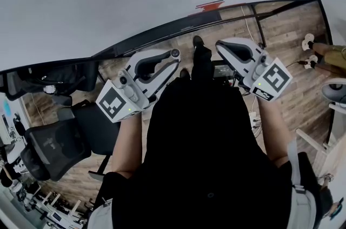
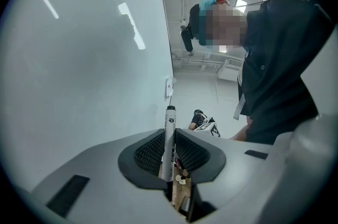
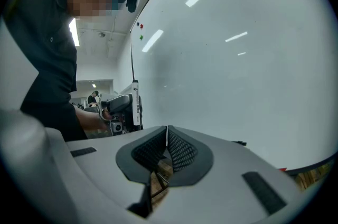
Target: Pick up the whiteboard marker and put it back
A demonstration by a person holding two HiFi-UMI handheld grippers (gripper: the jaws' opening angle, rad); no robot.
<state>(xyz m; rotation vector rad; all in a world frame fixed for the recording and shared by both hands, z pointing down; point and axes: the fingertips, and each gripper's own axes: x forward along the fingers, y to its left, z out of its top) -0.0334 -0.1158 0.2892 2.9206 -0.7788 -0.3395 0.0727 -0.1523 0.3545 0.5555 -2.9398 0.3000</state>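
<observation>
Now | left gripper (image 2: pixel 170 139): ribbed jaws pinch slim white marker (image 2: pixel 170 118) | right gripper (image 3: pixel 167 134): jaws together

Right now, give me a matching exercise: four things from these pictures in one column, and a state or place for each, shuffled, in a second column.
Column one:
1 left claw
2 right claw
3 whiteboard marker
4 office chair

Column two:
A on the wooden floor
B shut, nothing in it
C shut on the marker
D held upright

Pairs: 1-C, 2-B, 3-D, 4-A
</observation>
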